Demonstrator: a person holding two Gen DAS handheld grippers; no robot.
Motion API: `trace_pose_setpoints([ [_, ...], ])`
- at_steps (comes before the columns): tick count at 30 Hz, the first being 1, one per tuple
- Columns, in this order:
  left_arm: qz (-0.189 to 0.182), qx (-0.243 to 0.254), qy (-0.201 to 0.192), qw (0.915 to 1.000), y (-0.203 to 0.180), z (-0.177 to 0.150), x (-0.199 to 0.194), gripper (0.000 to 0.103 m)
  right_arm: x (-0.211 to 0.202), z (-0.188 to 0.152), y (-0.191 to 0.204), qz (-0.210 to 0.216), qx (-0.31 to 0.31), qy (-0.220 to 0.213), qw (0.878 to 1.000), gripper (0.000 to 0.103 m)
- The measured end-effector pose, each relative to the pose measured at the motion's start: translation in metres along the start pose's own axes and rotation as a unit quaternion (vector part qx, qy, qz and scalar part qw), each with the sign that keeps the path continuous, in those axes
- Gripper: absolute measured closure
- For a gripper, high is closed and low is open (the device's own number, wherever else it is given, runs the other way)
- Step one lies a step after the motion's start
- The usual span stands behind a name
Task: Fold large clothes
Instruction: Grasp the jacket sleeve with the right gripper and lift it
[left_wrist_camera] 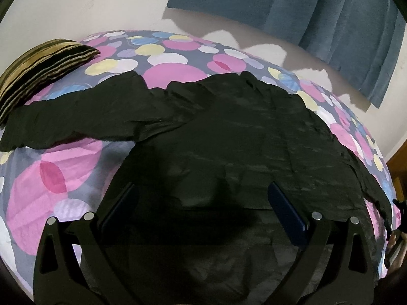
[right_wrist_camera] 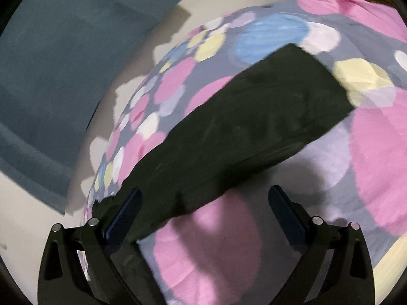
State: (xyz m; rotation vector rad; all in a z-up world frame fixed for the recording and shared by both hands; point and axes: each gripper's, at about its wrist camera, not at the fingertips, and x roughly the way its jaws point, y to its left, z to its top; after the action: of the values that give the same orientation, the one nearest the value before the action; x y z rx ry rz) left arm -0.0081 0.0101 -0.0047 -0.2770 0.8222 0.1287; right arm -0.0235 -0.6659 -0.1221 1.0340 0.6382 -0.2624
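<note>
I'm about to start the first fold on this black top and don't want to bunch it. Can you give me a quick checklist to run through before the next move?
1. Left tongs open and empty over the black garment: ok.
2. Right tongs open, holding nothing: ok.
3. Right sleeve lying flat on the bedsheet, within the right tongs' view: ok.
4. Left sleeve spread out flat: not ok, it looks rumpled and reaches the striped pillow.
5. Garment body smooth: not ok, creases show across it.
6. Hem fully flat: cannot tell, too dark beneath the left tongs.
</note>
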Motion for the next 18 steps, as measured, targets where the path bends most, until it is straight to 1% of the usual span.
trace_pose_setpoints([
  [3, 0.002, -0.004, 0.001, 1.0, 0.003, 0.0, 0.002, 0.002, 0.001, 0.009, -0.021, 0.002, 0.027, -0.016, 1.0, 0.005],
  [6, 0.002, -0.004, 0.002, 1.0, 0.005, 0.0, 0.004, 0.002, 0.0, 0.018, -0.037, 0.011, 0.05, -0.037, 0.998, 0.007],
  [12, 0.002, -0.008, 0.005, 1.0, 0.01, 0.0, 0.006, 0.002, 0.004, 0.033, -0.048, 0.02, 0.082, -0.074, 0.994, 0.007],
  [15, 0.002, -0.01, 0.005, 0.9999, 0.013, -0.001, 0.007, 0.002, 0.007, 0.037, -0.046, 0.012, 0.077, -0.085, 0.993, 0.008],
  [16, 0.002, -0.01, 0.006, 0.9999, 0.014, 0.0, 0.007, 0.002, 0.008, 0.037, -0.045, 0.007, 0.074, -0.087, 0.993, 0.015],
  [17, 0.001, -0.01, 0.006, 0.9999, 0.014, 0.0, 0.008, 0.002, 0.01, 0.038, -0.044, -0.001, 0.072, -0.087, 0.994, 0.027],
  [18, 0.001, -0.01, 0.006, 0.9999, 0.014, 0.0, 0.008, 0.002, 0.011, 0.038, -0.044, -0.007, 0.073, -0.086, 0.994, 0.034],
])
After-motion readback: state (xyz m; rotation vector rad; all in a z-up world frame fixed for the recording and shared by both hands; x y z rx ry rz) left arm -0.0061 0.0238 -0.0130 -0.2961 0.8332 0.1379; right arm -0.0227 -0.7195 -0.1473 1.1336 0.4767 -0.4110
